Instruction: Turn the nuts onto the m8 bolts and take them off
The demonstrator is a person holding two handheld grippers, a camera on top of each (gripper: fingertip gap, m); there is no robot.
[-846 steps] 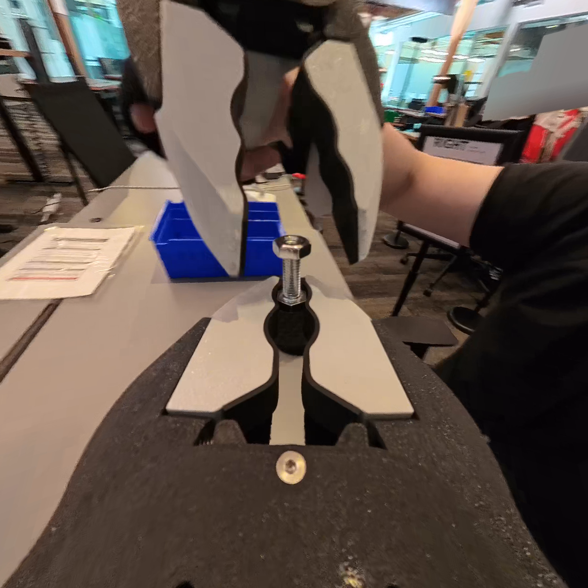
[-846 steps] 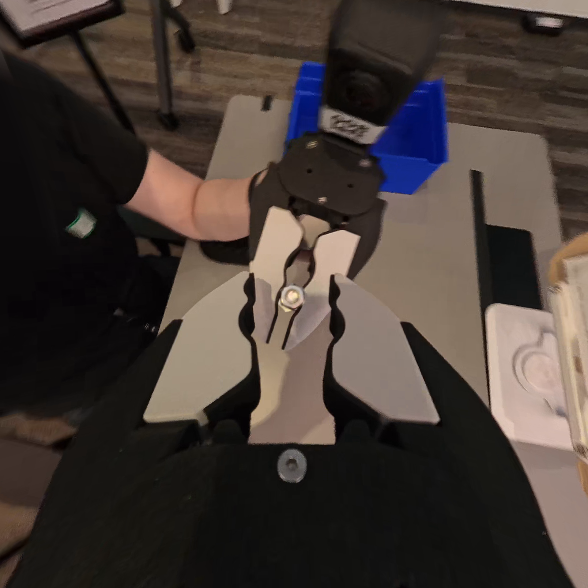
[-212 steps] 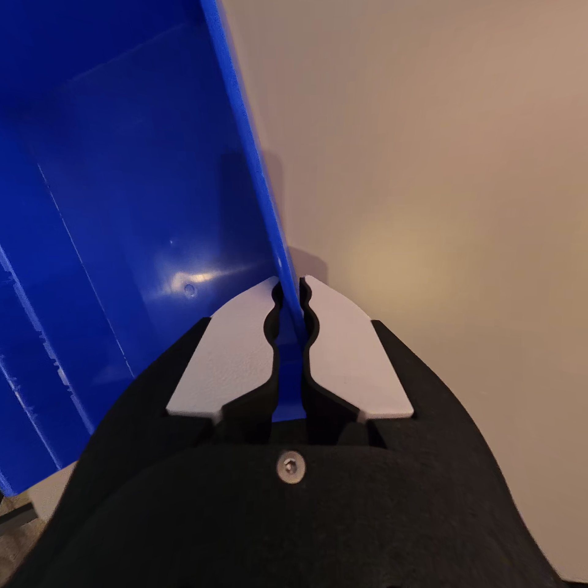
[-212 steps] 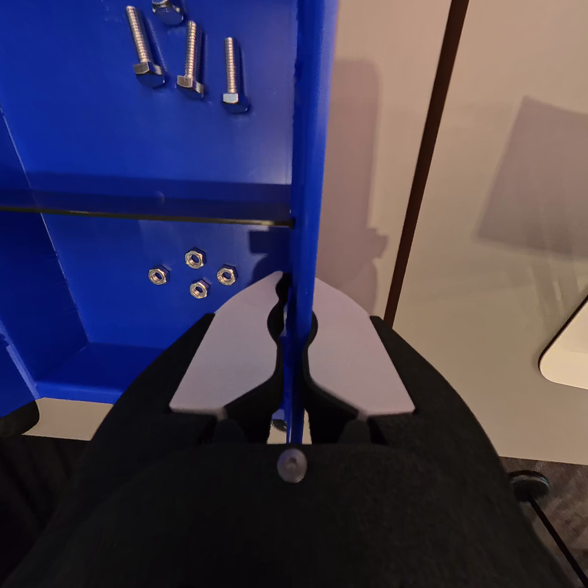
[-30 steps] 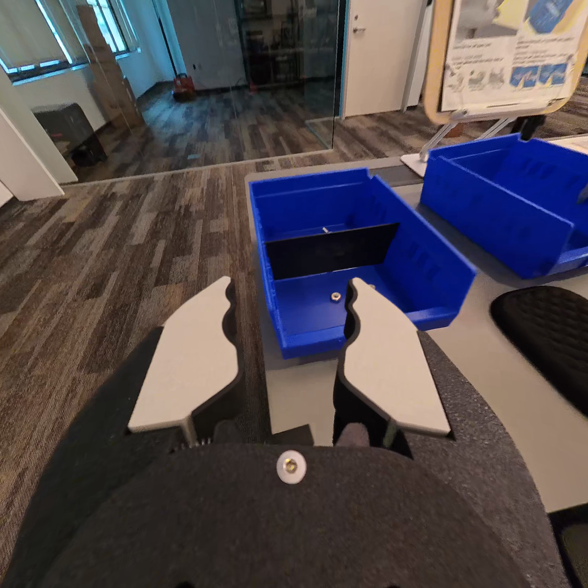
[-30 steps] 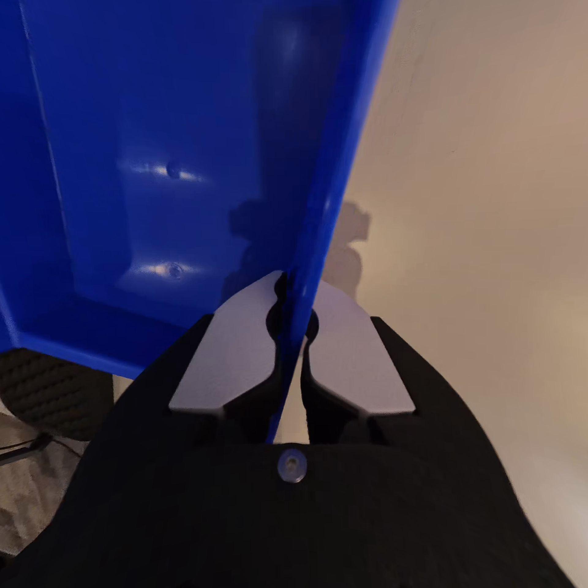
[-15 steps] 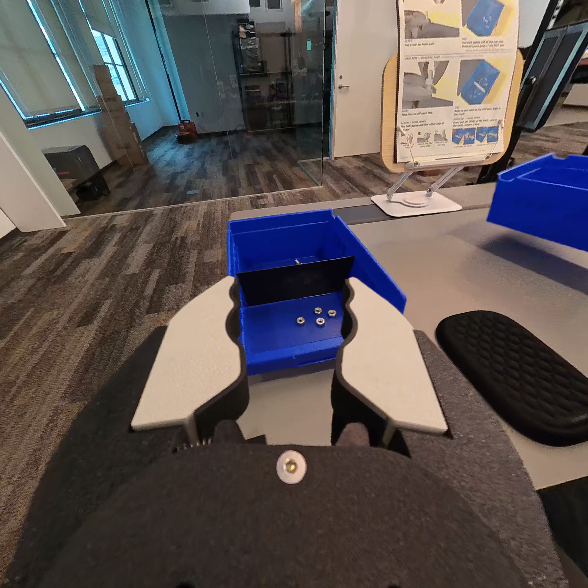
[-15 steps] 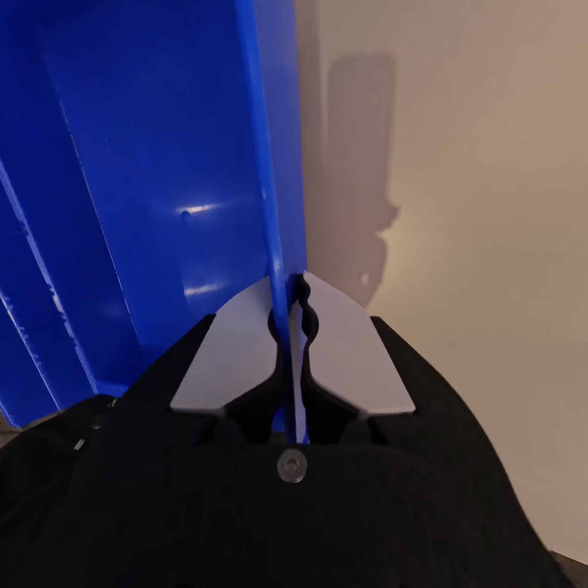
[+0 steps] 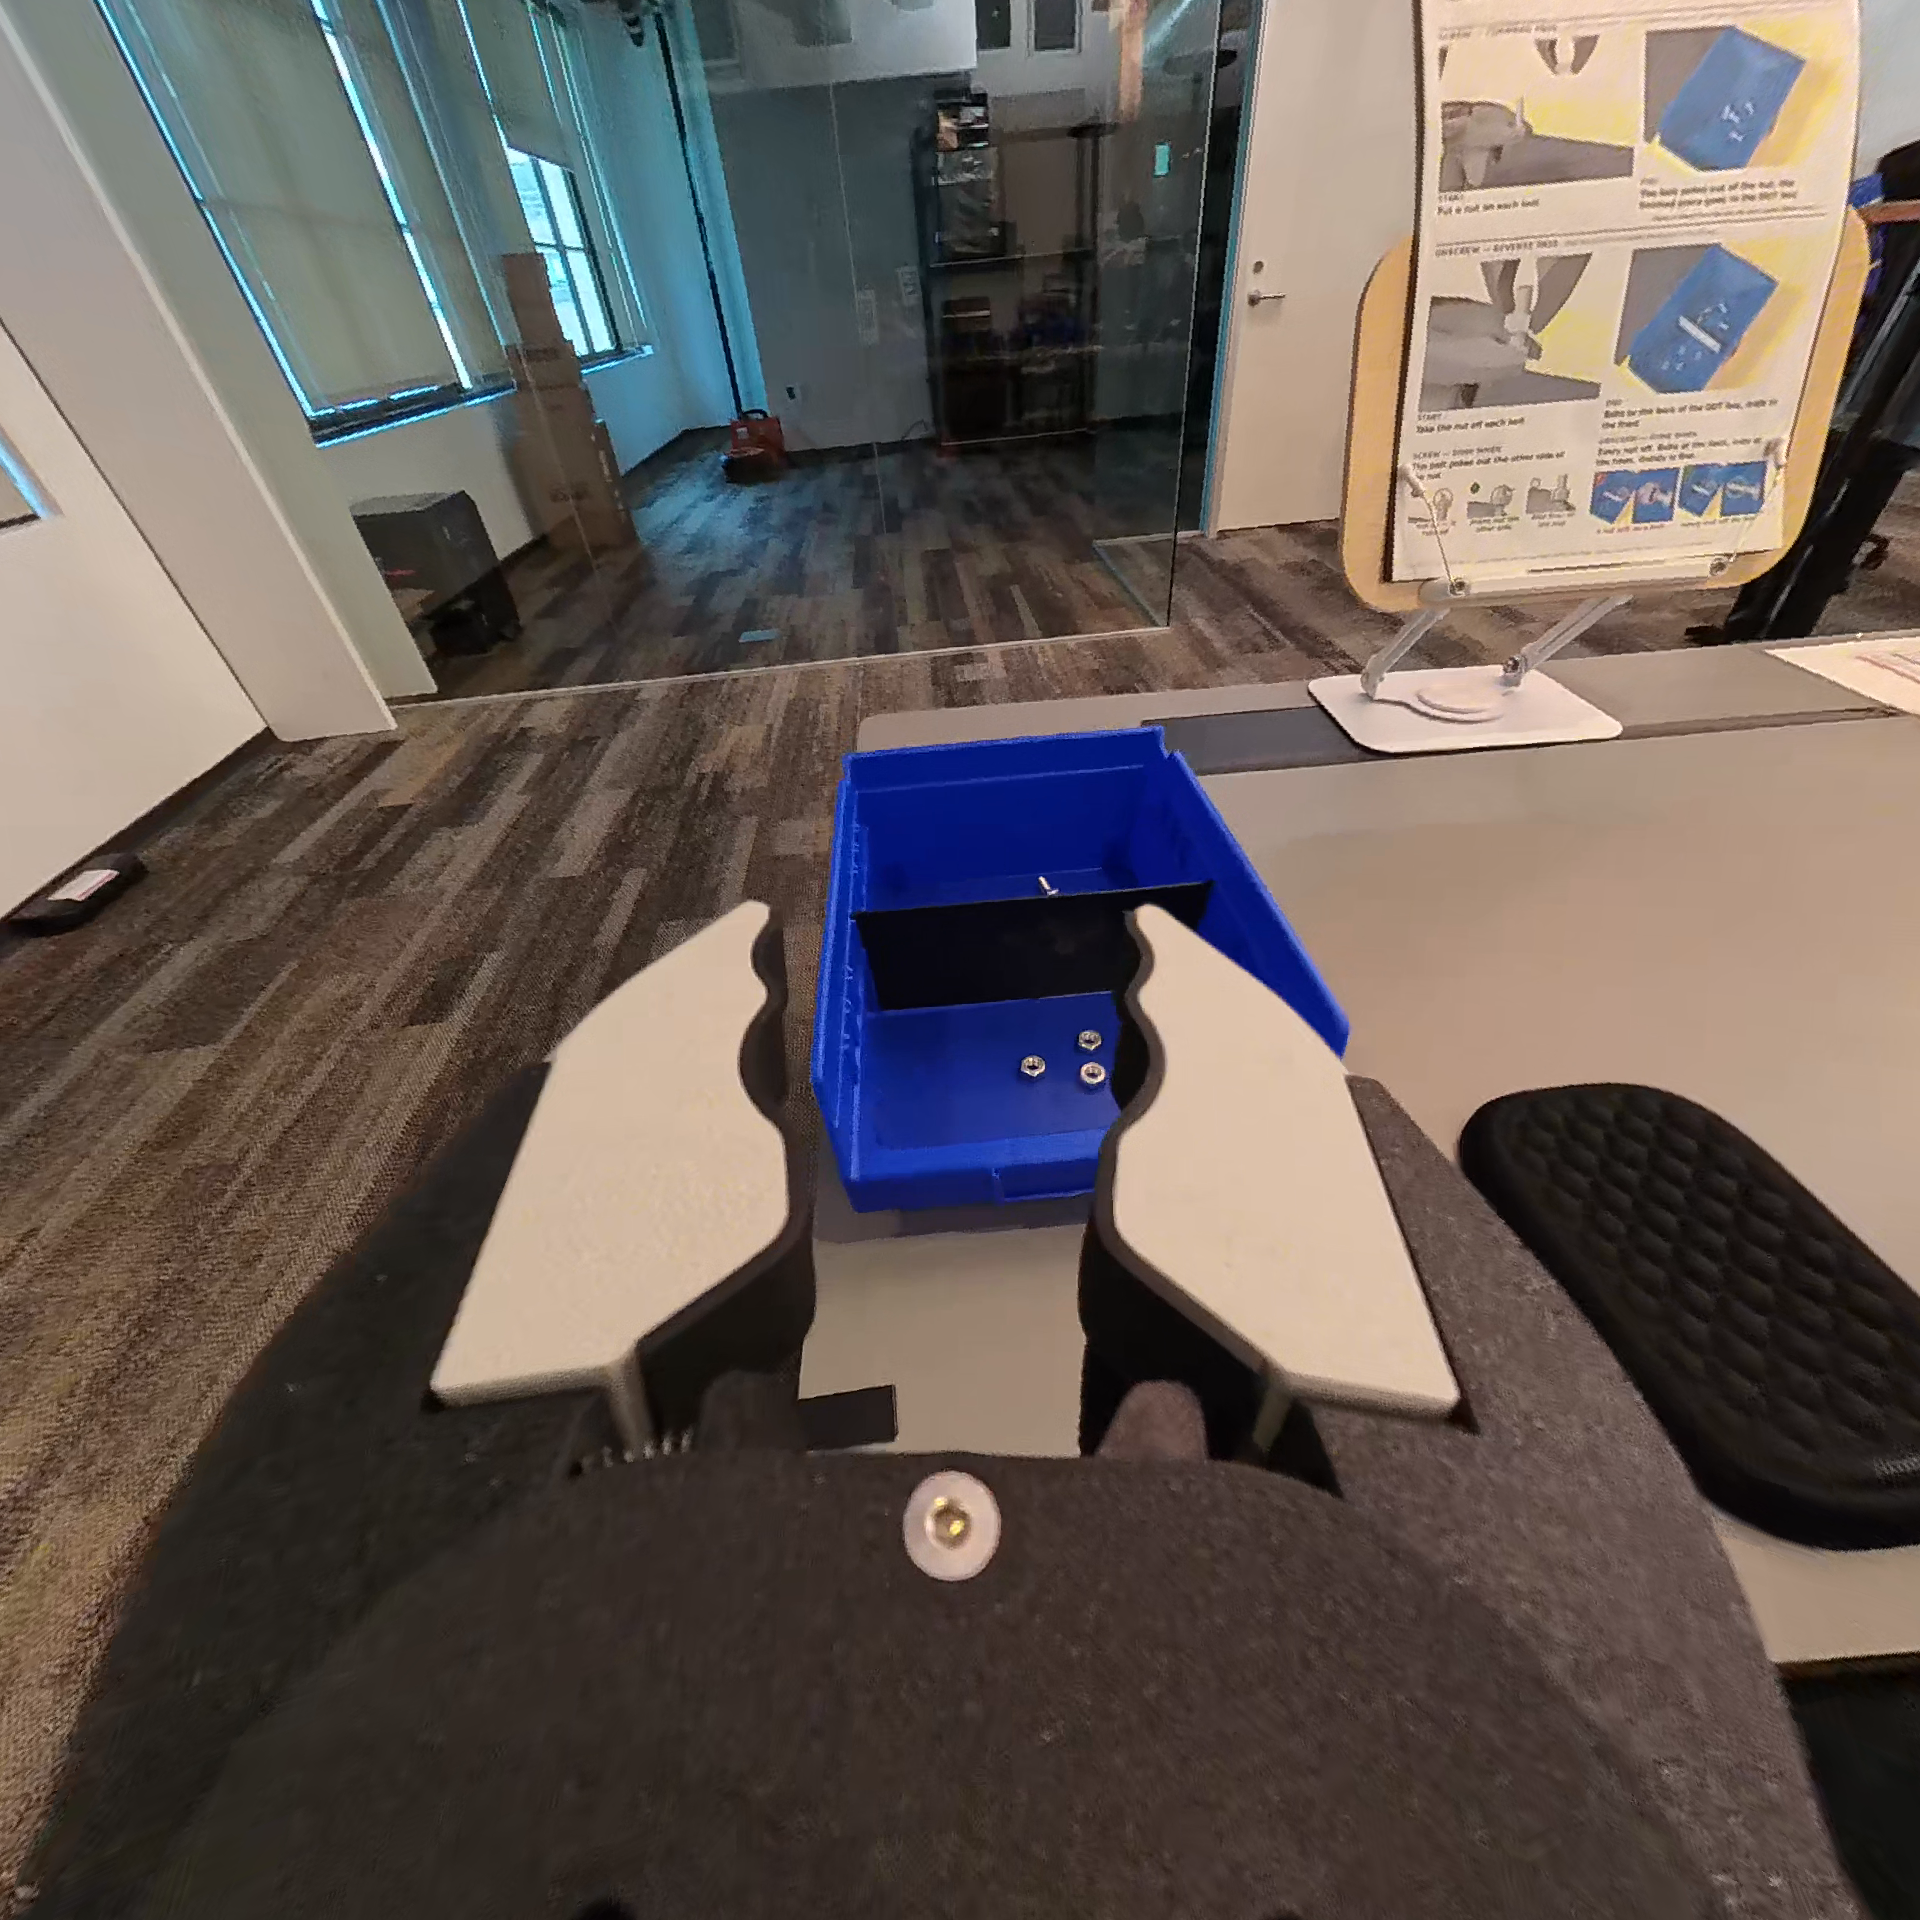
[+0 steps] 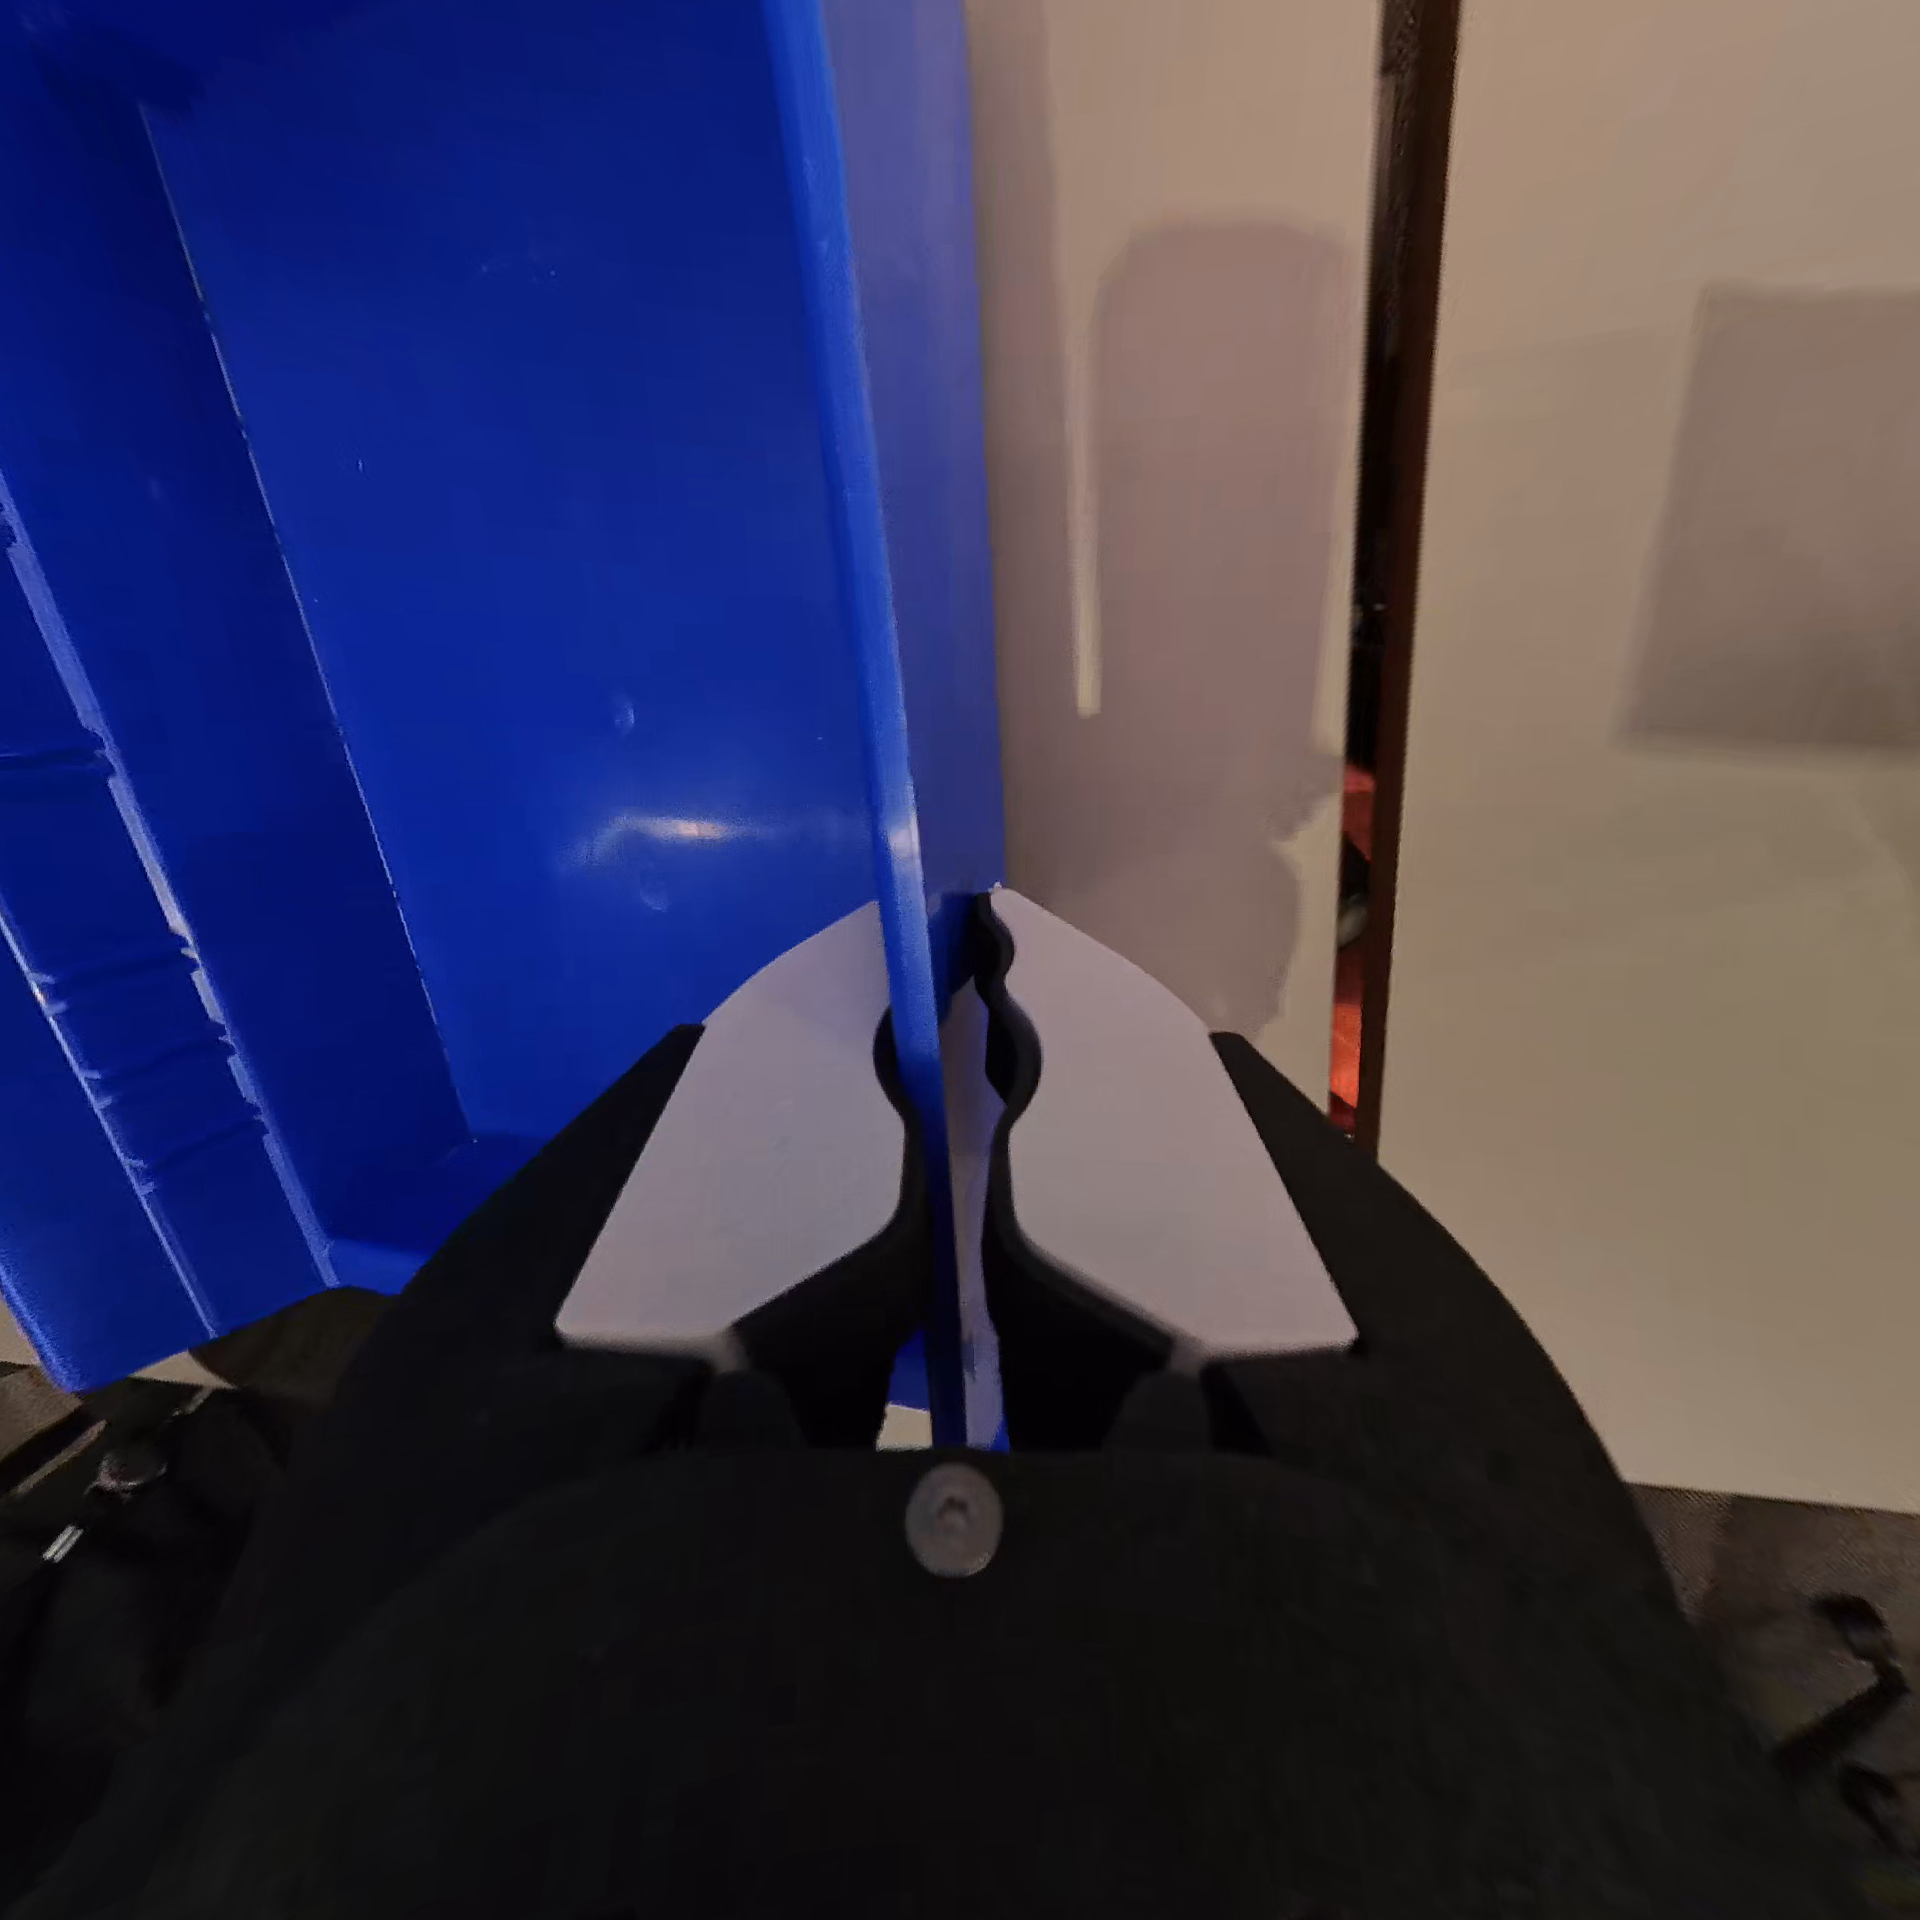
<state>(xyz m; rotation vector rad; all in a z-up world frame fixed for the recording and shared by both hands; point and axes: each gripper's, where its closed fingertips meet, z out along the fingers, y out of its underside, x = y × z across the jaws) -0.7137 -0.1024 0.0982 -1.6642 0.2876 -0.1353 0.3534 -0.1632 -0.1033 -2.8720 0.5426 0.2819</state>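
A pale grey table stood in an office with dark, wood-patterned carpet flooring, a glass partition and tall windows on the far side. At the table's back edge a tan board on a white stand carried an illustrated instruction sheet, and a black textured pad lay on the near right of the tabletop. A blue bin sat at the table's left edge, split by a black divider; three nuts lay close together on the floor of its near compartment, and the tip of a bolt peeked just above the divider from the far compartment. The left gripper hung in front of that bin with its fingers spread wide, holding nothing and touching nothing, the near compartment framed in the gap between them. In the right wrist view the table showed as a beige surface crossed by a dark seam. The right gripper was pinched onto the thin side wall of a second blue bin, one finger inside the bin and the other outside it, the wall running straight down the narrow gap. The visible part of that bin's interior showed only bare blue plastic with a few glints of light.
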